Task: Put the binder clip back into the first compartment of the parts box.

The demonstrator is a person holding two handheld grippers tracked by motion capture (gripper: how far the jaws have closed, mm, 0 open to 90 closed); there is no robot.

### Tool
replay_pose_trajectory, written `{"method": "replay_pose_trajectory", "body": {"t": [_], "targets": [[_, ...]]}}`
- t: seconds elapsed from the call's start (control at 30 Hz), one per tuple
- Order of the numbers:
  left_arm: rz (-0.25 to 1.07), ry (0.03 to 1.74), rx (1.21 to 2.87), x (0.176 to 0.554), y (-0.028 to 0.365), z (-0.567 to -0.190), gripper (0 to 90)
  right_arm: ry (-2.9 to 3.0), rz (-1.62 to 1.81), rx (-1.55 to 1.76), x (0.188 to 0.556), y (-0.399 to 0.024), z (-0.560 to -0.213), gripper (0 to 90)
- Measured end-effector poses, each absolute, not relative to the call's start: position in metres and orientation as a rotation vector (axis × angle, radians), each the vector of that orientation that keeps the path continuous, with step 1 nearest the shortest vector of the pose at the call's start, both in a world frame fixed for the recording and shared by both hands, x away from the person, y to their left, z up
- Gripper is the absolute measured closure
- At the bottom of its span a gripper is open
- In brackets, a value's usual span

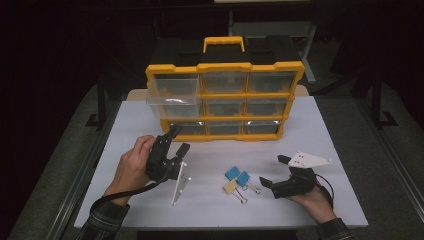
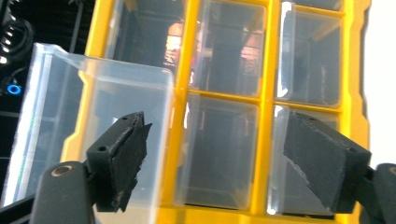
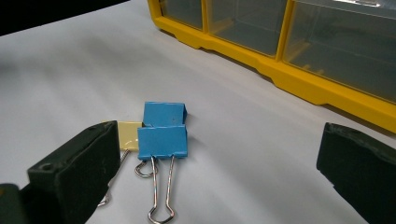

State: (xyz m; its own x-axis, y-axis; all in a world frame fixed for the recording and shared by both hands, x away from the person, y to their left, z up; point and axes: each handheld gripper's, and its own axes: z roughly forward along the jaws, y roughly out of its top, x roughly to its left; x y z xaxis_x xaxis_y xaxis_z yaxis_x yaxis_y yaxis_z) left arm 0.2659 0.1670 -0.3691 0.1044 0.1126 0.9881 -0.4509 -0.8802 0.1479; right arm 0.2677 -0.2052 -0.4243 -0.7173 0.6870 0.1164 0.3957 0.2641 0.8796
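A yellow organizer (image 1: 225, 67) with clear drawers stands at the back of the white table (image 1: 310, 145). Its top-left drawer (image 1: 172, 95) is pulled out toward me. My left gripper (image 1: 178, 138) hovers in front of the cabinet's lower-left corner, open with nothing between its fingers. In the left gripper view the pulled-out drawer (image 2: 93, 102) lies ahead at left, beyond the open left gripper (image 2: 215, 149). Two blue binder clips (image 1: 231, 172) (image 1: 243, 178) and a yellow one (image 1: 230, 186) lie mid-table. My right gripper (image 1: 273, 170) rests open just right of them. The right gripper view shows the blue clips (image 3: 163, 140) between the wide jaws.
The organizer's black top carries a yellow handle (image 1: 224, 44). Its other drawers (image 1: 265, 107) sit pushed in. The table's front edge runs close under both forearms. Dark floor and metal frame legs (image 1: 100, 107) surround the table.
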Motion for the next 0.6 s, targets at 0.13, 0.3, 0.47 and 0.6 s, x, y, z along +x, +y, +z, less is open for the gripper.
{"method": "replay_pose_trajectory", "body": {"t": [0.13, 0.3, 0.47, 0.6], "targets": [[1.8, -0.318, 1.982, 0.269, 0.166, -0.379, 17.3, 2.25, 1.432, 0.994, 0.267, -0.205, -0.424, 0.0], [1.78, -0.303, 2.008, 0.27, 0.165, -0.391, 14.5, 2.249, 1.435, 0.995, 0.267, -0.205, -0.424, 0.0], [1.77, -0.29, 2.054, 0.27, 0.165, -0.402, 10.8, 2.253, 1.427, 0.981, 0.267, -0.204, -0.425, 0.0], [1.737, -0.27, 2.067, 0.274, 0.165, -0.41, 8.3, 2.256, 1.422, 0.983, 0.267, -0.204, -0.426, 0.0]]}}
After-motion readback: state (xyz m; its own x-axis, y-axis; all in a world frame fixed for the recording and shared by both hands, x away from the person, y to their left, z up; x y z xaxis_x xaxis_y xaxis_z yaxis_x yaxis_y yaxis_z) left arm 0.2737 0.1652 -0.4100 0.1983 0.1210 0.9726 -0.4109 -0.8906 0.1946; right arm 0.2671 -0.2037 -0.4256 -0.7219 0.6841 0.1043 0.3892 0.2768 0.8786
